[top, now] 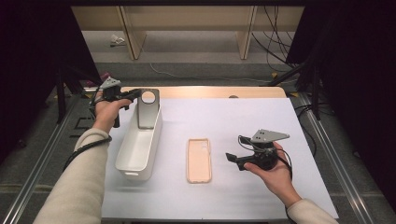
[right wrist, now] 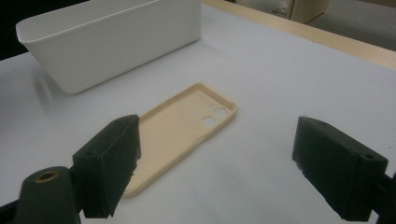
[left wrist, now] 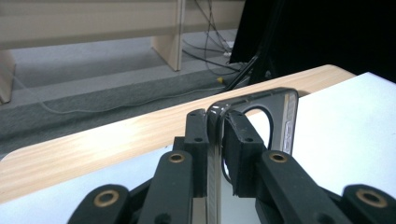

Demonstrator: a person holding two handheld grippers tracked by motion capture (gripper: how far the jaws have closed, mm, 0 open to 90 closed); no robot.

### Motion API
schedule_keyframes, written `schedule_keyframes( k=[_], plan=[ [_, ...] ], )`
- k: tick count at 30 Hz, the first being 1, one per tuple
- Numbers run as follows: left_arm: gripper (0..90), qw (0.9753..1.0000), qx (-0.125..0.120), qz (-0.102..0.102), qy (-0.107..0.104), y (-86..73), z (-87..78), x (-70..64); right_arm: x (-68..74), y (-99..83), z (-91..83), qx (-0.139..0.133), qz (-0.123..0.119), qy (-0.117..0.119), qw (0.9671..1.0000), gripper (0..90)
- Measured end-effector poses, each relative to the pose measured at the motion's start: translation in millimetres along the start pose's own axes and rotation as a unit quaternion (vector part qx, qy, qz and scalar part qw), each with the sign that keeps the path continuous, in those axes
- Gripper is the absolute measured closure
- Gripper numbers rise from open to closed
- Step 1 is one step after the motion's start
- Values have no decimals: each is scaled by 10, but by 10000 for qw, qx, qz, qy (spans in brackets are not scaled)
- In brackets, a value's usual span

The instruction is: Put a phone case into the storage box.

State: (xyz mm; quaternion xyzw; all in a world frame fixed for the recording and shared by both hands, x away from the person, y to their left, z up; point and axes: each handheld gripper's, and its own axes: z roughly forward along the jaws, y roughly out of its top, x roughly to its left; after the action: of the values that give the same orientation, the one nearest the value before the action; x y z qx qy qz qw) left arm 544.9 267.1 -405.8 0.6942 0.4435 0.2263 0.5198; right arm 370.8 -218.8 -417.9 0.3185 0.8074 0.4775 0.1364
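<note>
My left gripper (top: 133, 95) is shut on the upper corner of a dark grey phone case (top: 148, 109) that has a round camera hole. The case stands upright at the far end of a white bin (top: 140, 149), its lower part inside. In the left gripper view the pads (left wrist: 215, 122) pinch the case's edge (left wrist: 280, 121). A beige phone case (top: 199, 160) lies flat, inside up, mid-table. My right gripper (top: 232, 160) hovers open just right of it. In the right gripper view the jaws (right wrist: 219, 140) stand wide apart, with the beige case (right wrist: 182, 126) ahead and the bin (right wrist: 112, 42) beyond.
A white mat (top: 243, 116) covers the table, and a wooden strip (top: 210, 92) runs along its far edge. Metal rails run down both sides. Cables and wooden furniture legs lie on the floor beyond the table.
</note>
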Motion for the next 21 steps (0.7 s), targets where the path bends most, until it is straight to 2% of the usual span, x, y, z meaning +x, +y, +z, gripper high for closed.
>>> schedule_keyframes(
  k=[12,21],
  plan=[
    [772,9994,204,196,207,56,44,-30,0,-1,1,4,-1,4,10000,163],
    [715,9980,370,279,429,75,89,-67,-1,-1,0,-1,3,7,10000,163]
  ],
)
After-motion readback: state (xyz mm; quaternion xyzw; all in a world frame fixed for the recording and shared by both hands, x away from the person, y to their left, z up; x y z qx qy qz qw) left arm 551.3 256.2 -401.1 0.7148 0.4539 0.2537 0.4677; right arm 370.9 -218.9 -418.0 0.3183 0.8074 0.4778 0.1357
